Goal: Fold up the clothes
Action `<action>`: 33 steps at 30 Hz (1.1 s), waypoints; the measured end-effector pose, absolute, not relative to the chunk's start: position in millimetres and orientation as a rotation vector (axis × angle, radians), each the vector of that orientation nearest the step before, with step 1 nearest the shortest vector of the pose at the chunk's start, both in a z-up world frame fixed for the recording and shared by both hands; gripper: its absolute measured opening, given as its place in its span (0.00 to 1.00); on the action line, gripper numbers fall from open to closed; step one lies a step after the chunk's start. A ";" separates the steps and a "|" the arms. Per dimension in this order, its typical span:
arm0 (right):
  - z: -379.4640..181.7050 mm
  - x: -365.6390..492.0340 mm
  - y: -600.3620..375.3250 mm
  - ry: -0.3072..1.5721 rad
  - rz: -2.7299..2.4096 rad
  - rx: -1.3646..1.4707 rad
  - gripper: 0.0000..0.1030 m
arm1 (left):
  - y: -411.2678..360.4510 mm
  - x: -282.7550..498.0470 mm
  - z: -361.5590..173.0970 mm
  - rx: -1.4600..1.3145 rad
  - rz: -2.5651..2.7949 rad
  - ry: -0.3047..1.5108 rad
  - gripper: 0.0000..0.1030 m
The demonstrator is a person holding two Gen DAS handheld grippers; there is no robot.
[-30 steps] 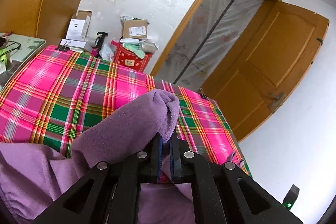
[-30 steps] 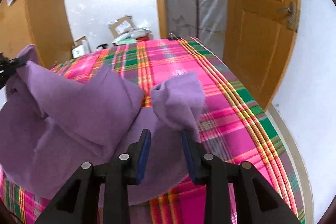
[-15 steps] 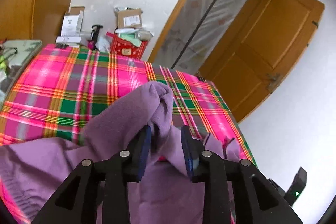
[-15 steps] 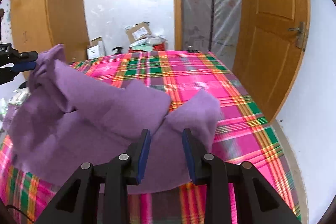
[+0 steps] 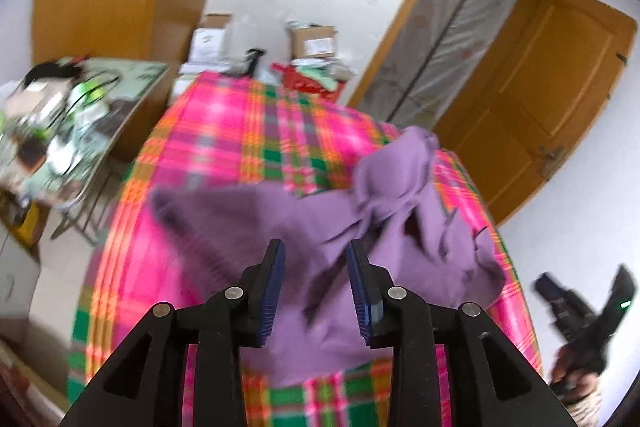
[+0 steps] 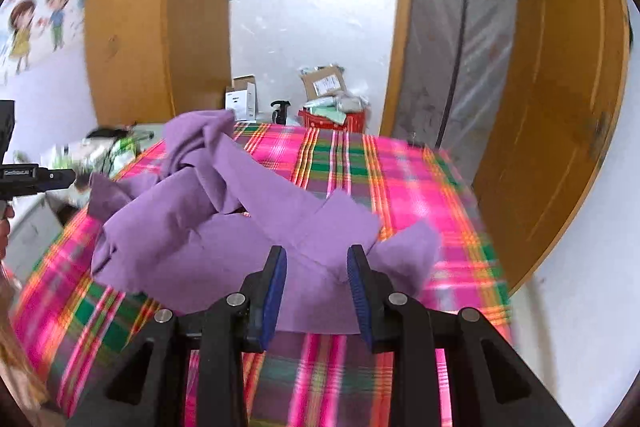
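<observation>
Left wrist view
My left gripper (image 5: pixel 315 269): released, both blue-padded jaws spread apart with nothing between them, held above the cloth.
Purple garment (image 5: pixel 360 227): lies crumpled on the plaid tablecloth (image 5: pixel 224 135), bunched toward the table's right edge, with one flap reaching toward the left edge and a raised peak near the far right corner. Motion blur softens its folds.
My right gripper (image 5: pixel 576 311): seen small at the lower right, off the table's right edge, a green light on its body; from here I cannot tell how its jaws stand.
Side table (image 5: pixel 92 99): beyond the table's left edge, cluttered with blurred items.
Cardboard boxes (image 5: pixel 312 41): past the far edge, against the white wall, near a red basket (image 5: pixel 308 83).
Wooden door (image 5: pixel 532 99): to the right, open.

Right wrist view
My right gripper (image 6: pixel 317 271): released, jaws wide apart and holding nothing, over the near edge of the garment.
Purple garment (image 6: pixel 224 219): spread in loose folds across the left and middle of the plaid tablecloth (image 6: pixel 400 171), heaped highest toward the far left corner, with a pointed flap lying toward the right edge.
My left gripper (image 6: pixel 28 177): a black body just off the table's left edge; jaws not shown here.
Cardboard boxes (image 6: pixel 324 83): behind the far edge.
</observation>
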State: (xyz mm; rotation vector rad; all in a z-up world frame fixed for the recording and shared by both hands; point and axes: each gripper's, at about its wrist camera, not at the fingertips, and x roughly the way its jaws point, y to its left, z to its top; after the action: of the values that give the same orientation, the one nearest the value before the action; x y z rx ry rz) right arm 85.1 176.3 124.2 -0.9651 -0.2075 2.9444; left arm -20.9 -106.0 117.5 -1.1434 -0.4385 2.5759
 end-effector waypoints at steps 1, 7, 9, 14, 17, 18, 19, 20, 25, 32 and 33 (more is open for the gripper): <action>132.9 92.4 172.2 -0.270 2.937 -0.950 0.31 | -116.5 -14.3 113.0 -1.164 2.582 -0.452 0.32; 130.5 117.0 140.2 -0.253 3.036 -1.028 0.34 | -157.1 18.9 81.4 -1.250 2.571 -0.541 0.32; 103.7 113.6 114.6 -0.239 3.070 -1.100 0.34 | -164.3 26.1 68.8 -1.279 2.564 -0.565 0.32; 43.1 95.0 47.2 -0.188 3.188 -1.284 0.34 | -170.9 40.3 45.9 -1.310 2.507 -0.633 0.32; 20.4 77.5 14.8 -0.163 3.228 -1.384 0.34 | -174.5 45.0 37.8 -1.315 2.492 -0.658 0.32; 14.0 69.9 2.7 -0.155 3.247 -1.416 0.34 | -175.4 46.2 35.0 -1.317 2.485 -0.667 0.32; 10.0 65.0 -6.3 -0.138 3.264 -1.444 0.33 | -176.5 47.9 30.9 -1.318 2.475 -0.676 0.32; 6.3 59.1 -14.5 -0.122 3.276 -1.467 0.34 | -176.9 48.9 28.5 -1.321 2.470 -0.682 0.32; -10.8 25.1 -50.8 -0.094 3.310 -1.532 0.34 | -183.0 51.8 15.1 -1.323 2.441 -0.728 0.32; -28.4 -20.2 -73.8 0.017 3.274 -1.632 0.34 | -189.8 45.3 6.5 -1.332 2.434 -0.760 0.32; -28.9 -25.0 -74.2 0.047 3.276 -1.635 0.34 | -190.2 44.1 6.0 -1.335 2.435 -0.757 0.32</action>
State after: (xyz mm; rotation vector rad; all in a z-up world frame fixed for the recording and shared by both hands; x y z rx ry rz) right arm -25.0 -74.2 -28.9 -1.6345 0.0473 3.2765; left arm 44.1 -190.2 6.0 -1.3350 -0.7567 2.4346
